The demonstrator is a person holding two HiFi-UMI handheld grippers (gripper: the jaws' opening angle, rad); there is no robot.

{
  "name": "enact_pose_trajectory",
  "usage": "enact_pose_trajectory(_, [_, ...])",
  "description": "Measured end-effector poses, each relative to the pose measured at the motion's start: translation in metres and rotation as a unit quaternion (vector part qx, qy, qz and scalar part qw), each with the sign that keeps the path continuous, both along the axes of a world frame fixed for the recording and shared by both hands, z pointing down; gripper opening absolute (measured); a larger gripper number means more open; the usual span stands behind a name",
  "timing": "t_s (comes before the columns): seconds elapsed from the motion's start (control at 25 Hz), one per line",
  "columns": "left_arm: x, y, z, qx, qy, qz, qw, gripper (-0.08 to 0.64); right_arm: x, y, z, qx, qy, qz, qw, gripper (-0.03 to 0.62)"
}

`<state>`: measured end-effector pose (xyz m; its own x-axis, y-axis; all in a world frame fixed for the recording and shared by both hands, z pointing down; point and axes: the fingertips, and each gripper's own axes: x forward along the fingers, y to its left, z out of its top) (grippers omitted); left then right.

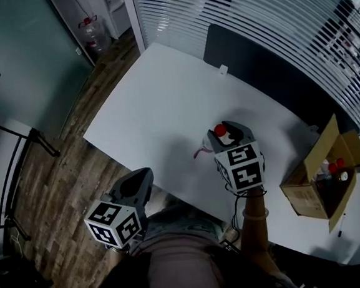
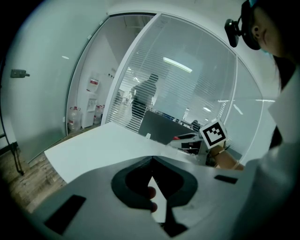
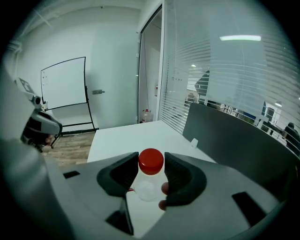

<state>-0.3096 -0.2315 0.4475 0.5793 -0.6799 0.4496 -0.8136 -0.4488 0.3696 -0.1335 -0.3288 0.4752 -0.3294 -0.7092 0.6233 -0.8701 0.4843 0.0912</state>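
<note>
My right gripper is shut on a small clear bottle with a red cap. Its dark pads press the bottle just under the cap. The bottle stands upright over the white table, near the front edge; I cannot tell whether it rests on the surface. My left gripper hangs lower left, off the table's front edge and above the wooden floor. In the left gripper view the left gripper has its tips touching, with nothing between them. From there the right gripper's marker cube shows across the table.
An open cardboard box with red-capped bottles sits at the table's right end. A dark partition panel runs along the far edge, before a glass wall with blinds. A water jug stands on the floor at far left. A whiteboard stands beyond.
</note>
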Motion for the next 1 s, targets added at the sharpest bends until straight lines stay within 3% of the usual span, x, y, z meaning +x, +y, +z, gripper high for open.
enact_pose_trajectory(1.0, [0.023, 0.022, -0.017, 0.019, 0.011, 0.013, 0.9997, 0.008, 0.004, 0.032, -0.018, 0.008, -0.019, -0.015, 1.0, 0.175])
